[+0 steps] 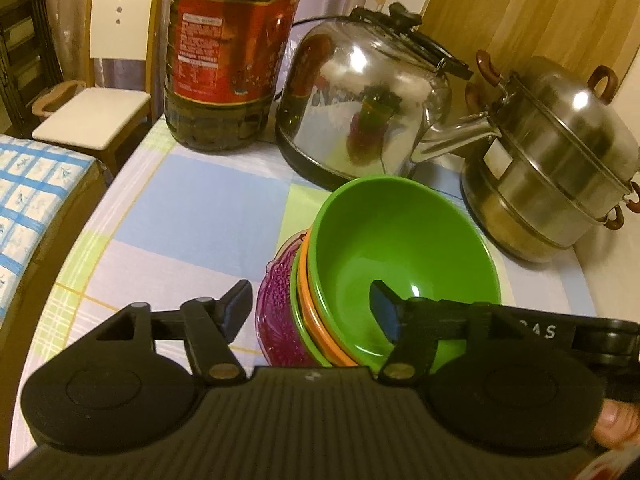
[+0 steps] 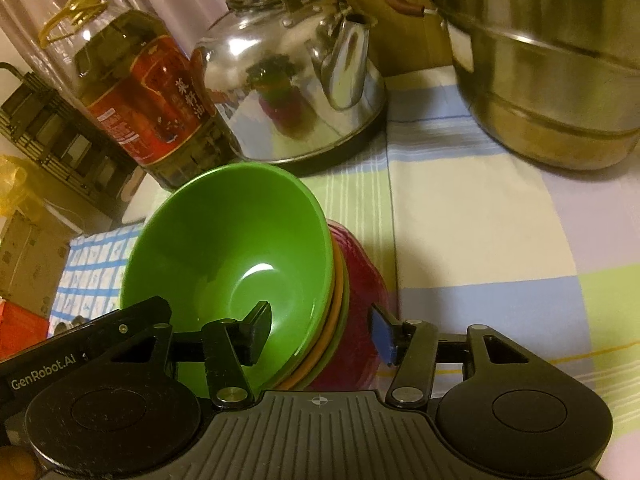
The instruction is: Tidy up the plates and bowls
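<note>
**Inspector:** Position of the stack?

**Onlooker:** The green bowl (image 1: pixel 404 256) sits on top, nested in an orange bowl (image 1: pixel 316 320) and another green one, all on a purple glass dish (image 1: pixel 276 312) on the checked tablecloth (image 1: pixel 192 216). The left gripper (image 1: pixel 312 308) straddles the stack's near rim, one finger inside the top bowl, one outside. The right gripper (image 2: pixel 320 332) straddles the opposite rim likewise.

**Inspector:** Jaws?

**Onlooker:** Both stand apart, pads clear of the rim; nothing is held.

**Inspector:** Handling?

**Onlooker:** The bowls look like light, stiff, glossy plastic, so probably slippery. The dish appears to be glass, heavier and breakable, though blur limits certainty. I would pinch the rim wall, and lift the stack from the dish's edge.

**Inspector:** Hazards?

**Onlooker:** The kettle (image 1: pixel 360 100), steamer pot (image 1: pixel 560 152) and oil bottle (image 1: pixel 232 52) stand just beyond the fingers.
</note>
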Demonstrator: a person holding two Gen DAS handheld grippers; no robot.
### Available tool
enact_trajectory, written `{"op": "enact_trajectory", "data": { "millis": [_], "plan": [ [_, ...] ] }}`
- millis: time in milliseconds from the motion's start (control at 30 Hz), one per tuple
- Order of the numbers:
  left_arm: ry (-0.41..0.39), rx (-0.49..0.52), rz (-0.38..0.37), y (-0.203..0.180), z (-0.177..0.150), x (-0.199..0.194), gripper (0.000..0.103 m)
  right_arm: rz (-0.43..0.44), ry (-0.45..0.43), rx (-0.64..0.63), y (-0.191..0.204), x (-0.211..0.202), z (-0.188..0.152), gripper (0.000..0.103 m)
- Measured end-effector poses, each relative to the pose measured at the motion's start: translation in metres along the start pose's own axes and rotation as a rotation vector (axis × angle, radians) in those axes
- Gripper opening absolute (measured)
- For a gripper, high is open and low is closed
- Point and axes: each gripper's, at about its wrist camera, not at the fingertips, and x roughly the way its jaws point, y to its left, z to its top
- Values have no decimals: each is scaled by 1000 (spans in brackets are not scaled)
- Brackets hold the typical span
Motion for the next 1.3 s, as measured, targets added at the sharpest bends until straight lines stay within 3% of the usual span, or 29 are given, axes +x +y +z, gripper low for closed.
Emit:
{"op": "enact_trajectory", "data": {
  "millis": [333,667,1067,1300],
  "plan": [
    [-118,75,28,-7,-21,-50,68,54,-116,-47,-1,-44,-13,54],
    [-157,64,41,-7,-54,-98,68,50,-190,-82,2,-93,-55,54],
    [-141,95,29,-14,-110,-143,68,-35,-214,-176,5,-135,-123,54],
    [-129,112,17,-29,-133,-160,66,-40,-189,-184,9,-151,-156,54]
  ]
}}
